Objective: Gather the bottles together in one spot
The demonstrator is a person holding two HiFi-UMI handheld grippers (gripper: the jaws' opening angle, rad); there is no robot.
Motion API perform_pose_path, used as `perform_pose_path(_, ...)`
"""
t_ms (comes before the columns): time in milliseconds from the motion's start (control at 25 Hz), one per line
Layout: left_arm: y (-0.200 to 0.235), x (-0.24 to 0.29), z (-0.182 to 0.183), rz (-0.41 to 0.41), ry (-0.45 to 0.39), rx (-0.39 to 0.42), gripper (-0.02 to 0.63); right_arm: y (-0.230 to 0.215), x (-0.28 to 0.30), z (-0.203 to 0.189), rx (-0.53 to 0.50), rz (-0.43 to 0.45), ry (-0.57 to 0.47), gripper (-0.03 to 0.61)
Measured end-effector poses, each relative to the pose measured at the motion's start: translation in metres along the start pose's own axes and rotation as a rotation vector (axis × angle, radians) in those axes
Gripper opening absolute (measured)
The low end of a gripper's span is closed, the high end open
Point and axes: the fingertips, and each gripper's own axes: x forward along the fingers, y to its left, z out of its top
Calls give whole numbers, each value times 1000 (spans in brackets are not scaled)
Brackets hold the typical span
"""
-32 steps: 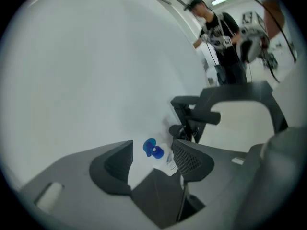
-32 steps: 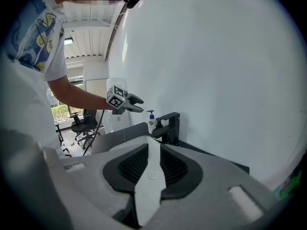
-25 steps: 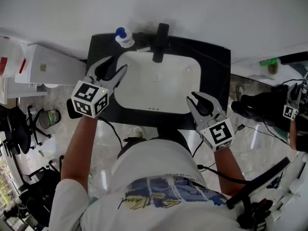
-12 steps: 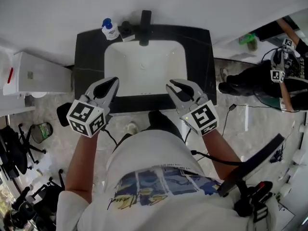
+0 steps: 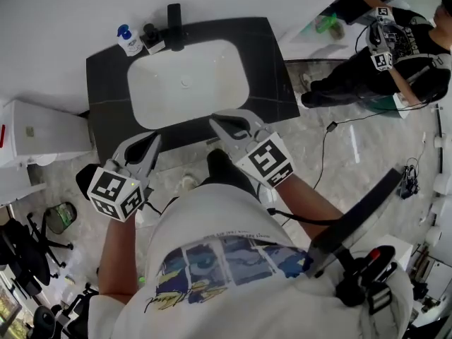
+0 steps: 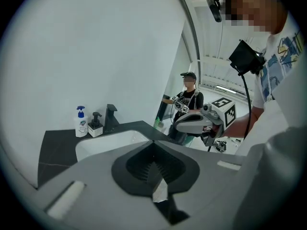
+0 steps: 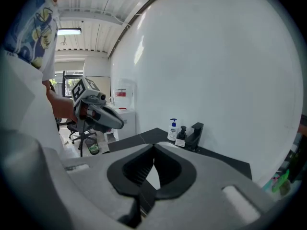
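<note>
- The left gripper (image 5: 153,143) is seen with its jaws together and nothing between them; a second ago they stood apart over the sink's edge.
- The right gripper (image 5: 219,123) is likewise closed on nothing, its tips meeting in its own view.
- Both grippers have been drawn back from the basin (image 5: 187,83) towards the person's body, and the dark tabletop (image 5: 106,90) now lies well ahead of them.
- The white pump bottle (image 5: 128,41) with the blue head is found far ahead of the left gripper, beyond the basin, at the back corner of the tabletop.
- The dark pump bottle (image 5: 151,37) is set just beside it, between it and the black faucet (image 5: 174,24); whether the two bottles touch cannot be told.
- From the right gripper the same pair is seen ahead and across the basin, well out of reach.
- No further bottle is made out on the tabletop, so the gathering is judged to be done: the bottles share one spot and both grippers are empty and clear of them.
- A blue label is carried on the white bottle and a pale one on the dark bottle, but the print on each is too small to be read.
- Black-and-white square markers are shown on each gripper's cube; they hold patterns, not words.
- A second person with similar marked grippers is seen off to the right gripper's far side, well apart from the sink.
</note>
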Motion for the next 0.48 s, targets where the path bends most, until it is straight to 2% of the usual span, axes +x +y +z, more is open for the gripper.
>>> perform_pose_path(480,-46,-46,-37,-50,50,6,2,72,-26,4,-40,12,-3,-2)
